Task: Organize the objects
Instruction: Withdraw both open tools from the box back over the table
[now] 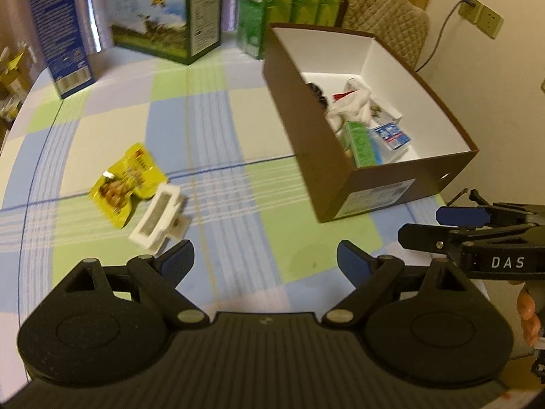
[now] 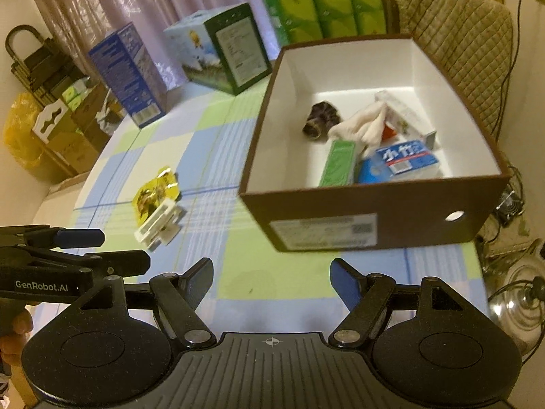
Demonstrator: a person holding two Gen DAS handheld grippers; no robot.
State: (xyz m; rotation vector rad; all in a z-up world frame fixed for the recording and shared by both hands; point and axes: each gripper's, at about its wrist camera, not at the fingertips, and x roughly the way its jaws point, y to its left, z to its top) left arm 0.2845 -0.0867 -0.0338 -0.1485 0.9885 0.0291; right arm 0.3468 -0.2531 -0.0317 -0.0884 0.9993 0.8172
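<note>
While both claws hang above the near edge of the checked worktop (image 1: 218,136), I see my left claw (image 1: 265,259) with its blue-tipped fingers spread wide apart and nothing between them. My right claw (image 2: 271,274) is likewise spread and empty. Just ahead and to the left of the left claw lies a white clip (image 1: 158,216), resting on the cloth, and touching its far end is a yellow snack packet (image 1: 127,180); from the right claw the same pair sits ahead and well to the left. Ahead and to the right of the left claw stands the open brown box (image 1: 306,129) (white inside), which from the right claw is straight ahead and near. Inside it I make out a green carton (image 2: 339,162), a blue tissue pack (image 2: 400,162), a white crumpled cloth (image 2: 364,124) and a dark rolled item (image 2: 320,119) whose kind I cannot tell. Far beyond the claws, at the worktop's back edge, stand a blue carton (image 2: 127,75), a scenic printed box (image 1: 163,13) and green tissue packs (image 2: 323,3). A quilted chair back (image 2: 456,34) rises behind the brown box.
</note>
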